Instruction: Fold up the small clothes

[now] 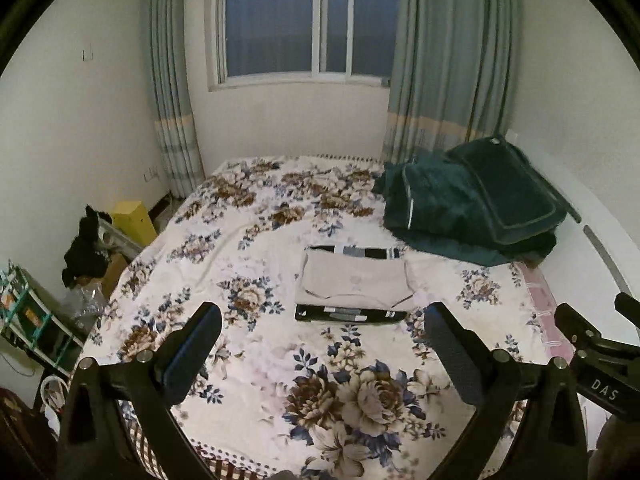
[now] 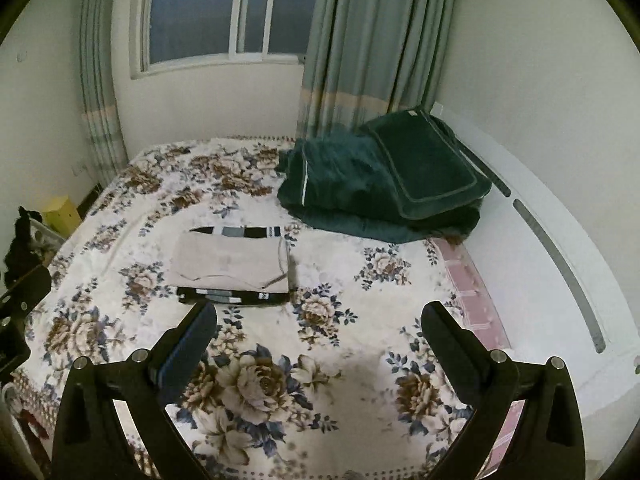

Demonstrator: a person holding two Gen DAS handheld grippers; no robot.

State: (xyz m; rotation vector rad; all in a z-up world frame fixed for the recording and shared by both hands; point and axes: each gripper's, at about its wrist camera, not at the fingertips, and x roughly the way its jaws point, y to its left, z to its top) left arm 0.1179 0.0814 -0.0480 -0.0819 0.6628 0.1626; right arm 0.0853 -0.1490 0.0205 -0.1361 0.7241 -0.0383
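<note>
A folded beige garment (image 1: 354, 282) lies on top of a folded black, white and grey patterned garment (image 1: 350, 314) in the middle of the floral bed sheet (image 1: 256, 360). The same stack shows in the right wrist view, beige garment (image 2: 230, 262) over the patterned garment (image 2: 236, 296). My left gripper (image 1: 324, 316) is open and empty, held above the bed in front of the stack. My right gripper (image 2: 320, 314) is open and empty, to the right of the stack. Part of the right gripper's body (image 1: 600, 364) shows at the left wrist view's right edge.
A heap of dark green bedding (image 1: 472, 204) lies at the bed's far right, near the white headboard (image 2: 560, 248). Left of the bed stand a yellow box (image 1: 134, 220), dark clothes (image 1: 86, 248) and a small shelf (image 1: 32, 320). A curtained window (image 1: 308, 24) is behind.
</note>
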